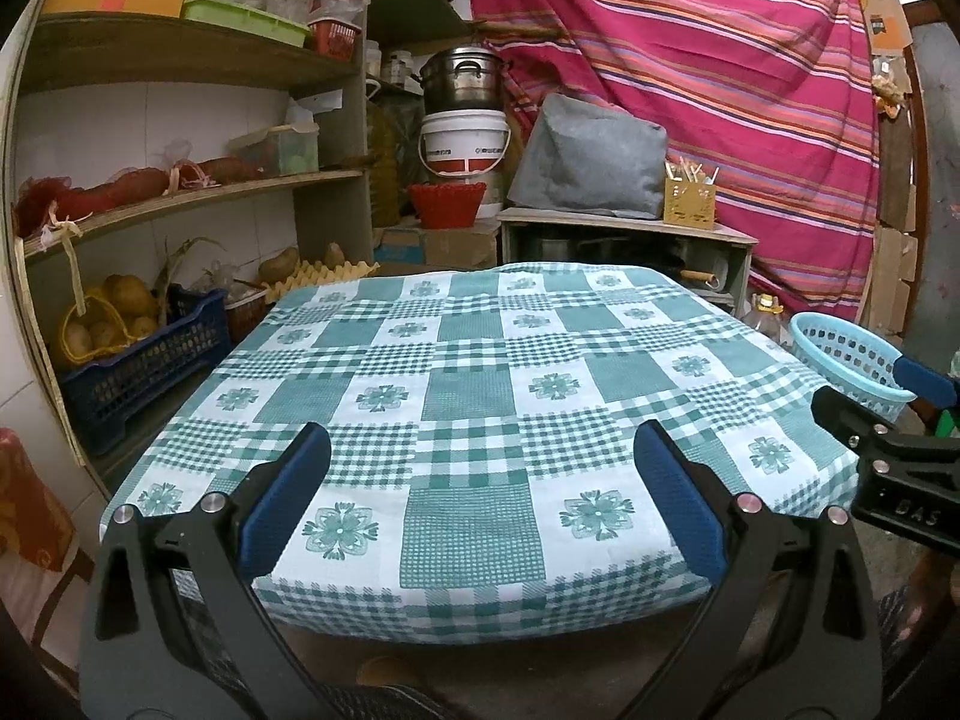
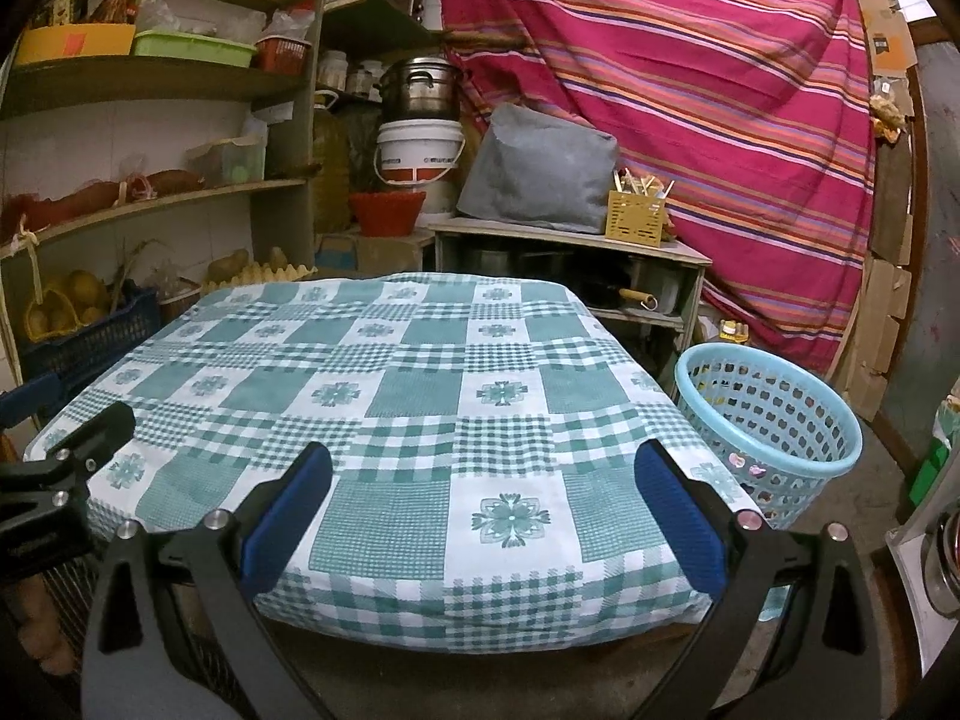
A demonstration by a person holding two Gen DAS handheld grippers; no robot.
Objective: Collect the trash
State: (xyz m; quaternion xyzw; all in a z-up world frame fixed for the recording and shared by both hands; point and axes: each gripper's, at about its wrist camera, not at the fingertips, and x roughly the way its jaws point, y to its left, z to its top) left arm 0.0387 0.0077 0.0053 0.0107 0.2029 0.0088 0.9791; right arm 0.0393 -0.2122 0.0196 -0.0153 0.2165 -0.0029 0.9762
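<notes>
A table under a green-and-white checked cloth [image 1: 468, 396] [image 2: 384, 408] fills the middle of both views, and I see no trash lying on it. A light blue perforated basket [image 2: 774, 426] [image 1: 840, 360] stands on the floor at the table's right side, with small coloured bits showing through its lower holes. My left gripper [image 1: 480, 456] hangs open over the near edge with nothing between its blue pads. My right gripper [image 2: 483, 468] is open and empty too, just to the right. Each gripper shows at the edge of the other's view.
Wooden shelves [image 1: 180, 192] on the left hold boxes, red net bags and a dark blue crate of potatoes [image 1: 138, 360]. Behind the table stand a white bucket [image 1: 465, 141] under a steel pot, a low cabinet [image 2: 570, 252] and a striped pink curtain [image 2: 690, 90].
</notes>
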